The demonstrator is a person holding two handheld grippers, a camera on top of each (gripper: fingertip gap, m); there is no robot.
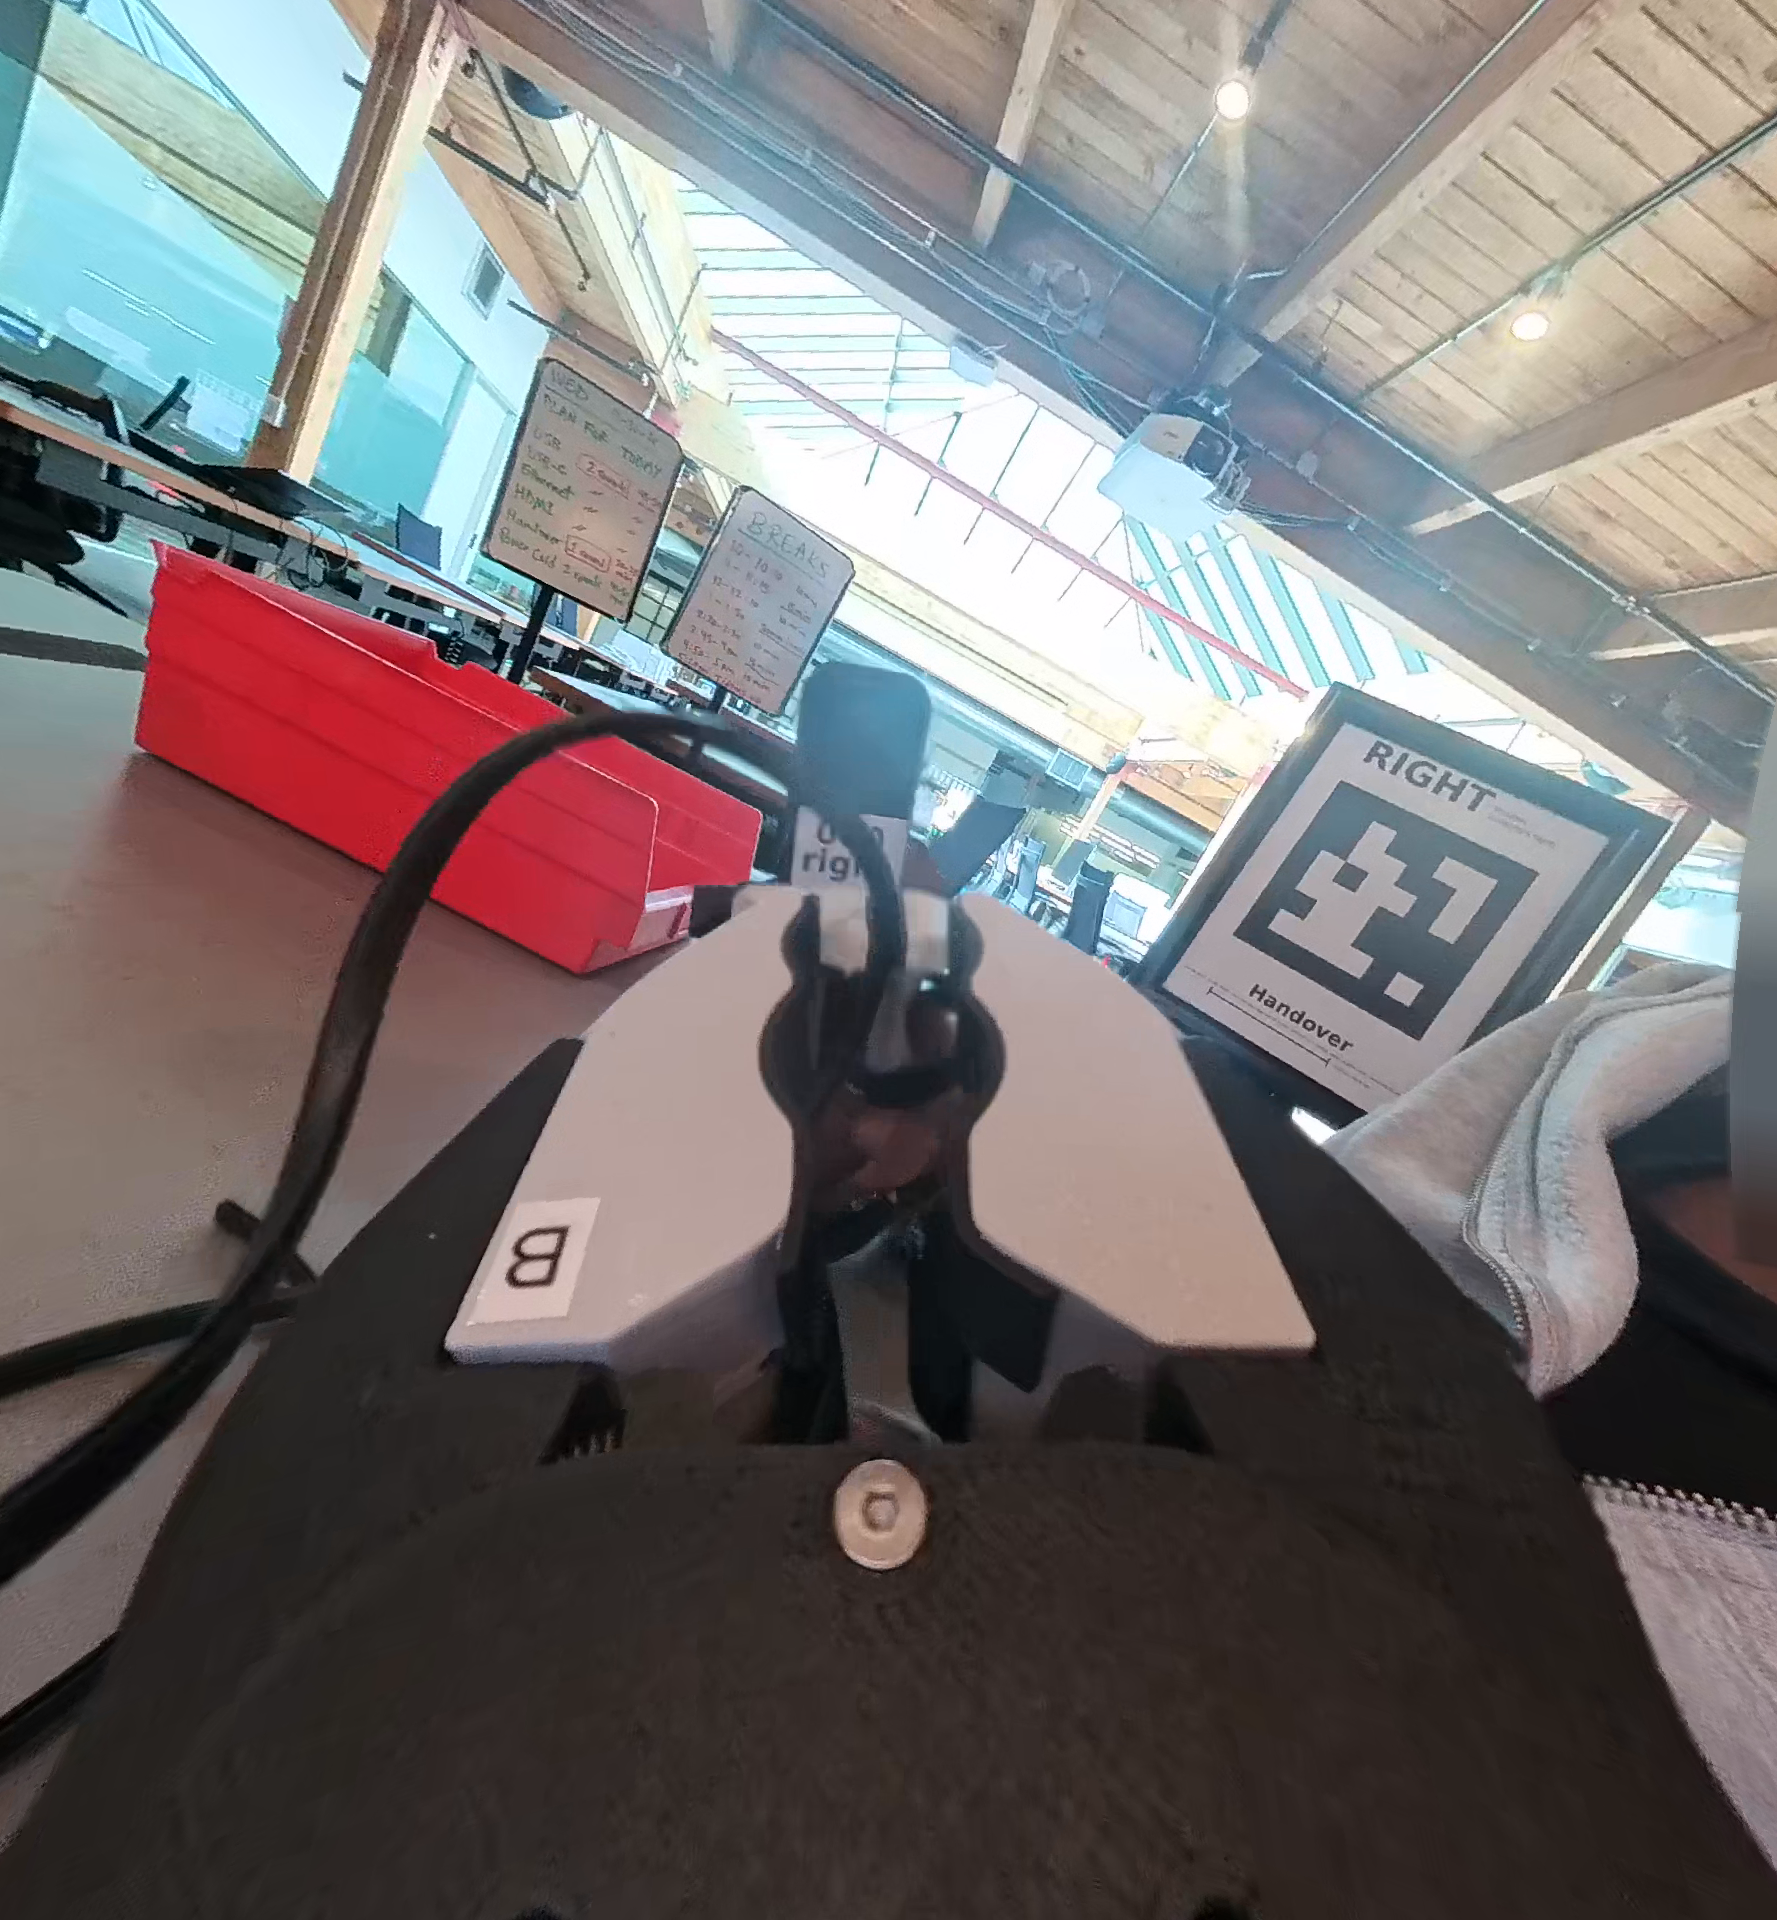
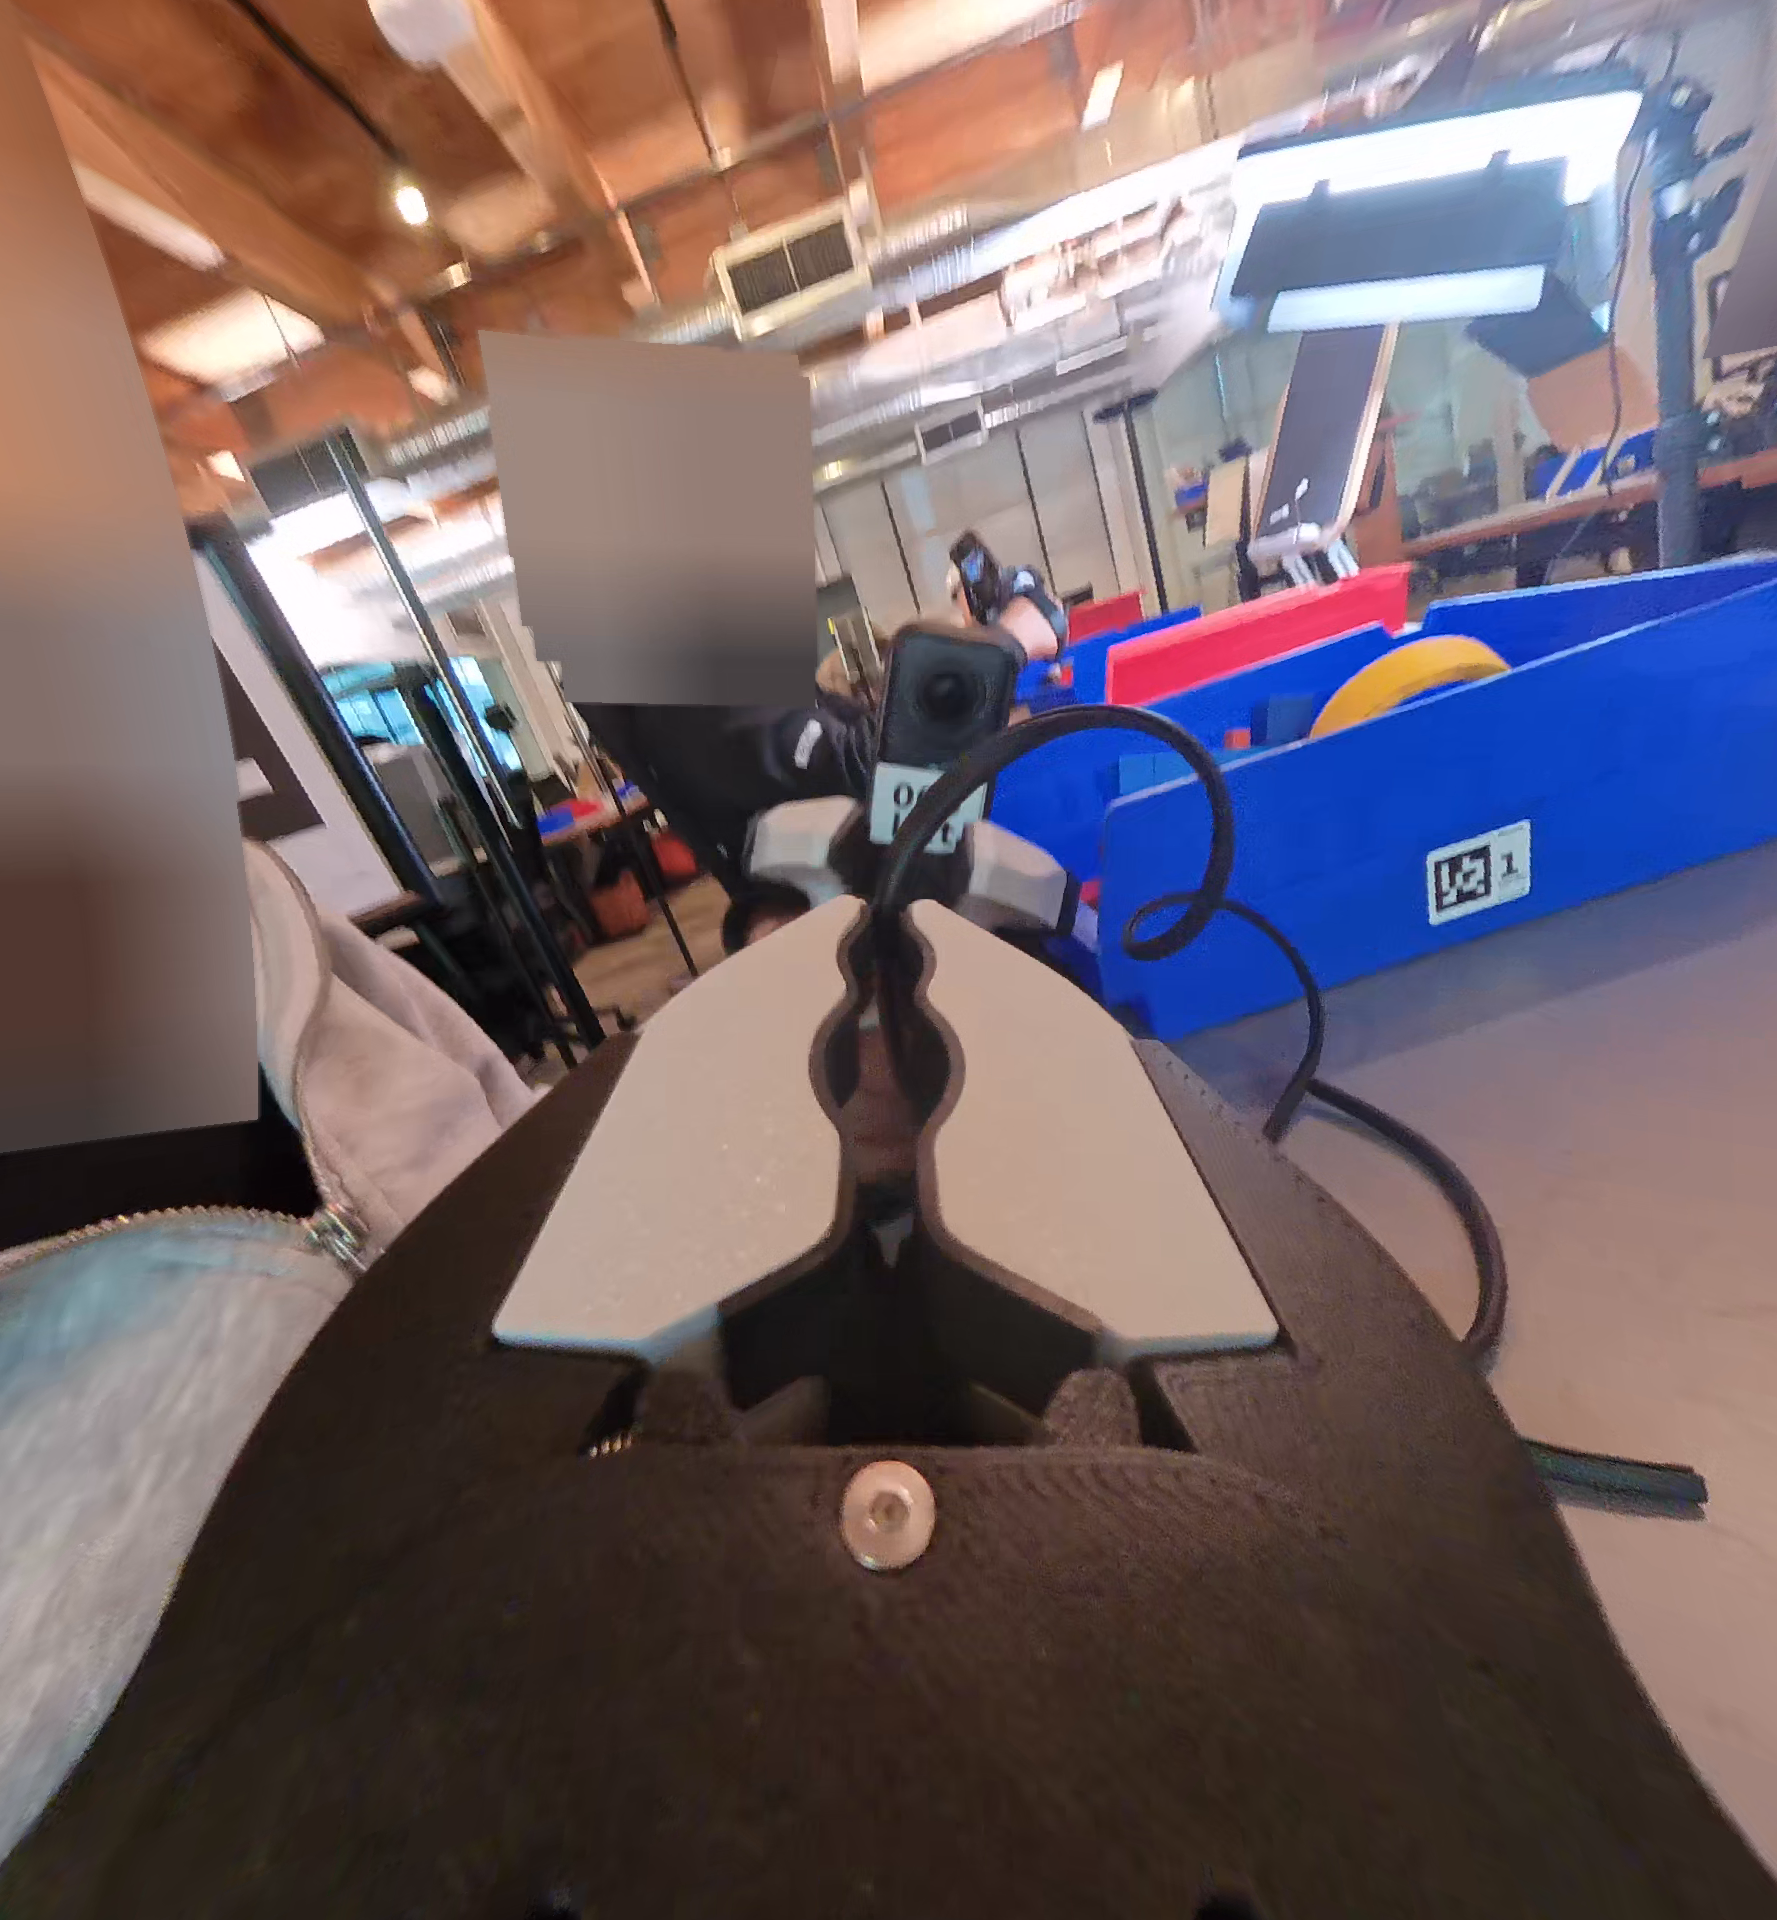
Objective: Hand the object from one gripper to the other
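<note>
We see a thin black rubber-sheathed cable [image 1: 364, 997] caught between both grippers at once, above a matte grey tabletop [image 1: 84, 1039]. In the left wrist view, the left gripper [image 1: 879, 935], with pale grey finger shells on a black printed body, has its jaws drawn together around the cable, which rises from the tips, arches over to the left and drops in a long smooth curve to the table, where its slack lies in a couple of strands. Straight ahead, the right gripper [image 1: 868, 914] faces us tip to tip, its small black camera standing above. In the right wrist view, the right gripper [image 2: 889, 920] is likewise pinched closed on the cable [image 2: 1211, 831], which leaves the tips, loops over to the right, curls into one small tight ring and then trails down onto the table. The left gripper [image 2: 899, 873] meets it head-on just beyond. A shallow red plastic bin [image 1: 396, 790] sits on the table to the left, a long blue plastic bin [image 2: 1486, 831] to the right, and a framed black-and-white marker card [image 1: 1383, 894] stands nearby.
</note>
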